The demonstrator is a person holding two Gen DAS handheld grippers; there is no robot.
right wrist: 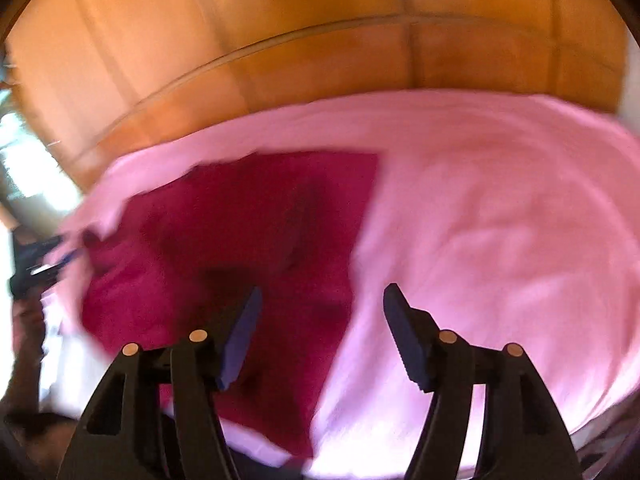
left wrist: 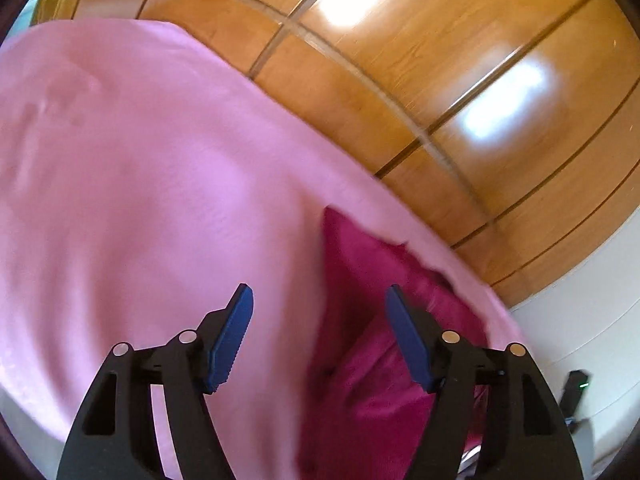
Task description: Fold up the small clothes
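A dark magenta garment (right wrist: 248, 240) lay on a pale pink sheet (right wrist: 500, 220) spread before a polished wooden wardrobe (right wrist: 280, 40). The right wrist view took in most of the garment: a folded, roughly four-sided piece, its long axis running from the near edge of the sheet up and away toward the wardrobe, one straight edge slanting along its right side, a rumpled end trailing off to the left. The left wrist view caught only a wedge of the same garment (left wrist: 380, 340), pointing up and away between the pink sheet (left wrist: 140, 200) and a strip of sheet along the wardrobe side, its lower part cut off by the gripper's frame.

The left gripper (left wrist: 320, 336) stood over the seam where sheet met garment, its blue pads well apart and nothing between them. The right gripper (right wrist: 320, 336) hung likewise over the garment's right edge, jaws spread, grasping nothing.

Only the left wrist view showed the wardrobe (left wrist: 440, 80) with its panel seams and window glare, a white surface (left wrist: 580, 340) at lower right and a small dark device with a green light (left wrist: 576, 388). Only the right wrist view showed, at its far left edge, the other gripper as a dark blur (right wrist: 36, 264) with a person's arm (right wrist: 24, 340) below it.

Both views were smeared by motion; what kind of garment it was, and how many layers it had, could not be made out.
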